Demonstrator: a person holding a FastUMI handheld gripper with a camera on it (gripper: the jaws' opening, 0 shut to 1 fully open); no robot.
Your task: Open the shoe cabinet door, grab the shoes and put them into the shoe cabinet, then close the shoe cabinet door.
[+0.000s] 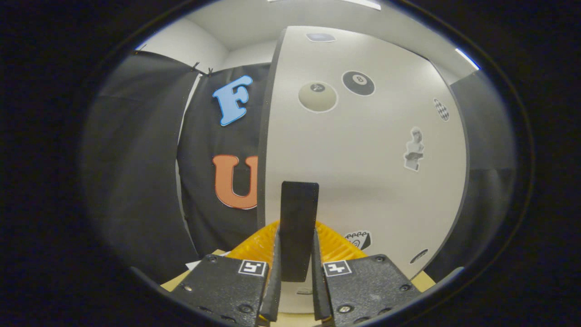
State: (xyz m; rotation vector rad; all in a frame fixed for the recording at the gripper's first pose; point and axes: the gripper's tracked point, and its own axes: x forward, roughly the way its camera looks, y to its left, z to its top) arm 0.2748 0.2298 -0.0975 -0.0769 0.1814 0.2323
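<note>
The claw (297, 272) is pinched narrow on a dark upright handle (298, 227), both fingers pressing it, with the sticker-covered pale shoe cabinet door (363, 172) right ahead, something yellow ribbed (333, 245) just behind the fingers, black cloth wall (209, 172) off left.

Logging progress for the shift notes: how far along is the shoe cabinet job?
Nothing looks finished. In hand: the gripper has its fingers closed on the black handle of the white cabinet door. Whether shoes are already stowed, so opening or closing, cannot be told.
</note>
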